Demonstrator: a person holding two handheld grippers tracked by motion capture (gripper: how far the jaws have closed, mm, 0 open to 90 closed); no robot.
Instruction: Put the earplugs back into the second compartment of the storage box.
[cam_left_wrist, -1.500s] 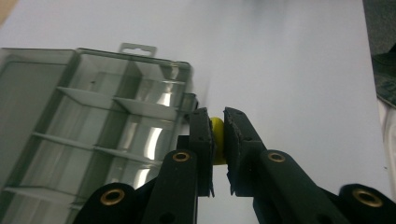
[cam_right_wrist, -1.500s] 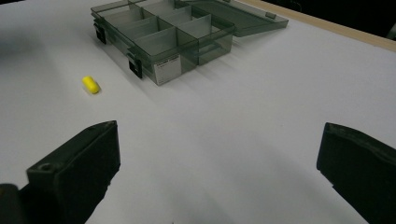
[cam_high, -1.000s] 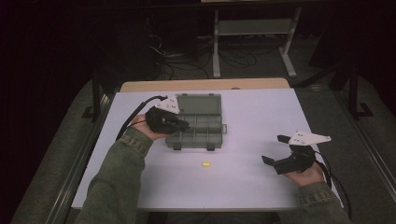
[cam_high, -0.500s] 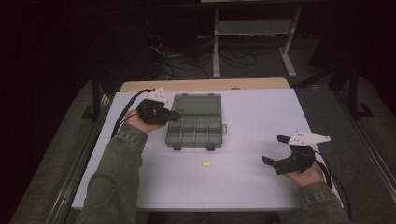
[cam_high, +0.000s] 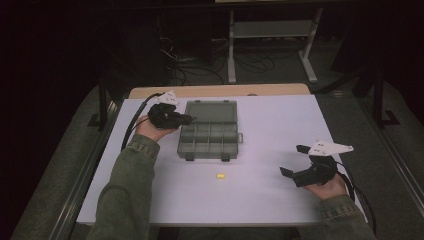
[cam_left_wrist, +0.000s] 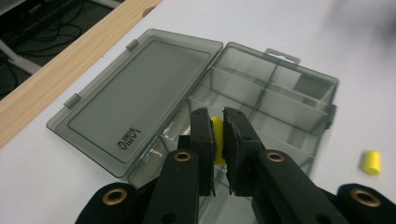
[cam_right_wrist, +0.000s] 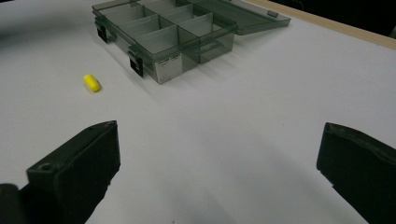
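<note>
Left gripper view: yellow piece (cam_left_wrist: 216, 140) between hand-held gripper (cam_left_wrist: 218, 126) pads.

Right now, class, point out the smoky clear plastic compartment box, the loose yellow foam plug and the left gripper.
compartment box (cam_high: 209, 141), high view, divider grid.
yellow plug (cam_right_wrist: 92, 83), right gripper view, its side.
left gripper (cam_left_wrist: 218, 135), left gripper view, between fingertips.

The organizer box (cam_high: 209, 131) is smoky translucent grey — lid and compartments alike. A bright yellow piece (cam_left_wrist: 216, 145) sits pinched between matte black jaws, and a second yellow piece (cam_high: 219, 176) lies on the pale lavender-white table (cam_high: 260, 200). The table's far edge is light wood — the sleeves olive green.
</note>
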